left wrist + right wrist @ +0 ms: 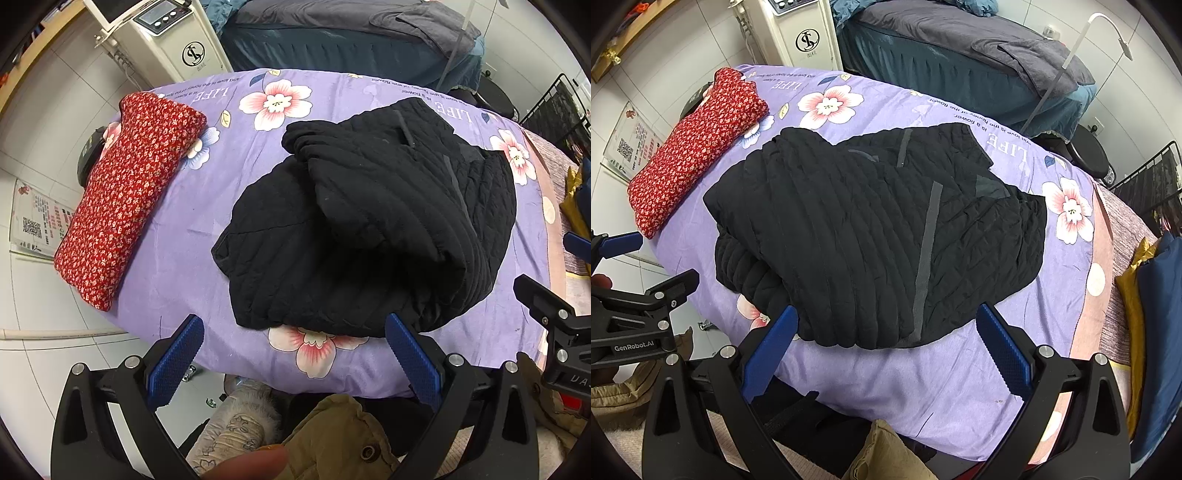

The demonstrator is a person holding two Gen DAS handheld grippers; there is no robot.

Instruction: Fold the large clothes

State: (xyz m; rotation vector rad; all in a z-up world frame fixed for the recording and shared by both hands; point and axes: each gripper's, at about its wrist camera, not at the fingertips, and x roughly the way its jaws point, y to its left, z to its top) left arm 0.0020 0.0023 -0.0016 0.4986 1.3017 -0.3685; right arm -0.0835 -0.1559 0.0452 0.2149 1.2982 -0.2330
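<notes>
Black quilted jacket (369, 225) lies bunched mid-frame on purple floral sheet (207, 221), sleeves and collar lost in folds. Red floral folded garment (125, 195) at left edge of sheet, far end partly hidden. Left gripper (293, 363) and right gripper (884, 354): jaws wide apart, empty, above sheet's near edge at bottom of frame. Fingertip (255, 461) blurred, cut off at bottom edge of left view.
</notes>
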